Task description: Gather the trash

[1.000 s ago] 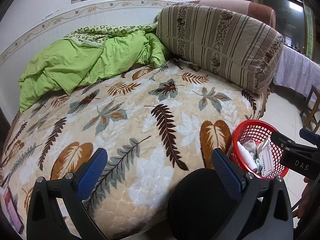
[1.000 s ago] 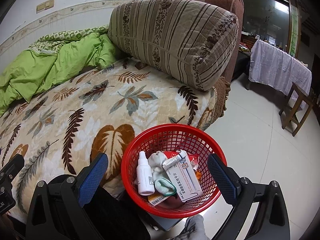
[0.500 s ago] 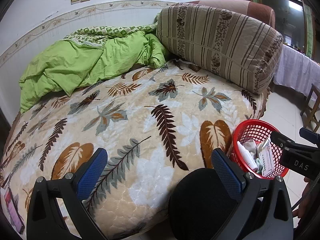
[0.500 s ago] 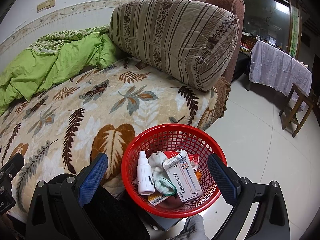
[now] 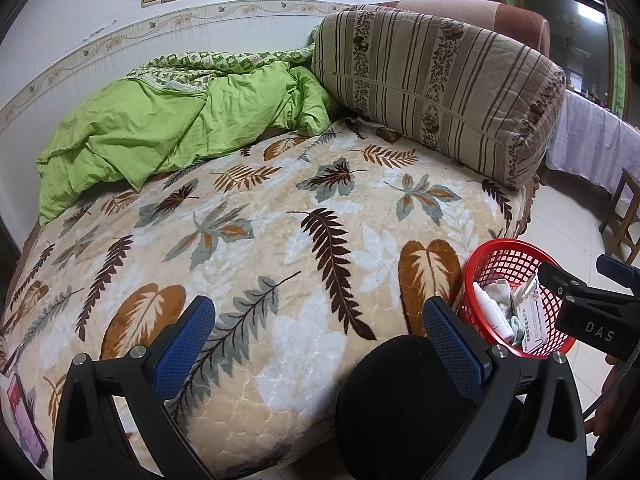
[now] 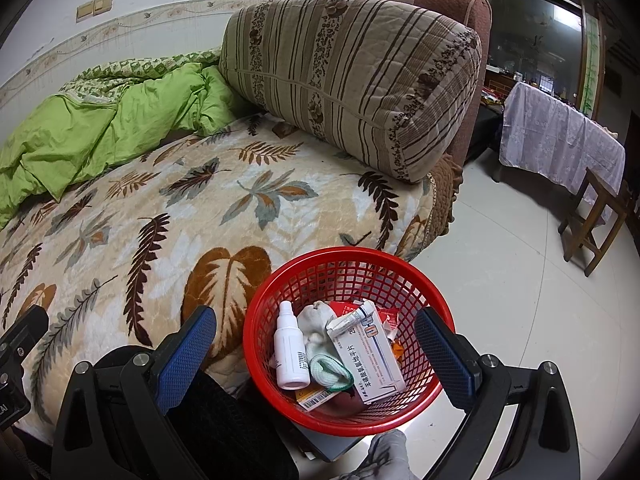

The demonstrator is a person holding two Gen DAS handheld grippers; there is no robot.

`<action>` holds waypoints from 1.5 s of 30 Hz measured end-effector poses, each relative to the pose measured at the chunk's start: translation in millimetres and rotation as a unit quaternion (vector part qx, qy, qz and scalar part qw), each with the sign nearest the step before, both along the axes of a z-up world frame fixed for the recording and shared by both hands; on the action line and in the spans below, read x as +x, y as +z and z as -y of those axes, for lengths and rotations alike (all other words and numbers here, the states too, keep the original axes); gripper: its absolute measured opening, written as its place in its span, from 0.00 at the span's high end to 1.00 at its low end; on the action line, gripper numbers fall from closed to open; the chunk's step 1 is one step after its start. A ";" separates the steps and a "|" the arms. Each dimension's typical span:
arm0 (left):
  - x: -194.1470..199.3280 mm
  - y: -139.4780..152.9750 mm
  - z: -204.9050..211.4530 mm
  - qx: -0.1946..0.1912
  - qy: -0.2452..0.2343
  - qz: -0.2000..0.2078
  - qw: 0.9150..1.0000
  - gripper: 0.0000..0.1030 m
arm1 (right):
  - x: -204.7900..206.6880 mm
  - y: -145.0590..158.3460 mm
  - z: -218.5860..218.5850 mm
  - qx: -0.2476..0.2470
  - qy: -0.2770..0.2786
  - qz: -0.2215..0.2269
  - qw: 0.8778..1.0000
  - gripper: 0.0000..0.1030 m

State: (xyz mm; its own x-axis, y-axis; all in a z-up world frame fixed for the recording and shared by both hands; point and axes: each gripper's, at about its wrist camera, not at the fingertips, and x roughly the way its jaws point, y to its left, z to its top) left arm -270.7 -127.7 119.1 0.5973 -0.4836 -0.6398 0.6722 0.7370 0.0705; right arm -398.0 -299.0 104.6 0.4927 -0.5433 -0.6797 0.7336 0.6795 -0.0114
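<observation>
Holding both tools spread apart and empty, left tool (image 5: pixel 318 332) over the bed (image 5: pixel 280 240), right tool (image 6: pixel 316 340) above the filled red basket (image 6: pixel 420 280) on the floor, I judge collection nearly done and next scan for leftovers.

Leaf-print bedspread (image 5: pixel 280 248) lies bare; green quilt (image 5: pixel 168 128) and striped cushion (image 5: pixel 436 96) block its far edge.

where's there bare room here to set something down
The leaf blanket is bare across its middle, bordered by the green quilt at the back and the striped cushion on the right. The tiled floor between the red basket and the stool is also bare. The basket itself is crowded with trash.
</observation>
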 end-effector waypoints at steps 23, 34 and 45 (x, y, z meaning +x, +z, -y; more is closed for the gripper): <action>120.6 -45.6 -90.3 0.012 0.211 -0.075 0.975 0.00 | 191.1 5.2 -57.5 -0.021 0.226 -0.035 0.973 0.03; 230.5 -103.2 -142.2 0.018 0.311 -0.169 0.935 0.00 | 348.3 -87.8 -105.1 0.047 0.291 -0.121 0.948 0.03; 268.4 -114.2 -143.1 0.032 0.343 -0.141 0.928 0.00 | 383.8 -110.0 -114.2 0.064 0.286 -0.094 0.951 0.01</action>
State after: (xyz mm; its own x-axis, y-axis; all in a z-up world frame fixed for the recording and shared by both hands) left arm -2.3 15.4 4.9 0.5553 -0.0069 -0.8316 0.0458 0.9987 0.0223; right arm -14.1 -184.8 -5.3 0.5459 -0.1297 -0.8278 0.2360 0.9718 0.0034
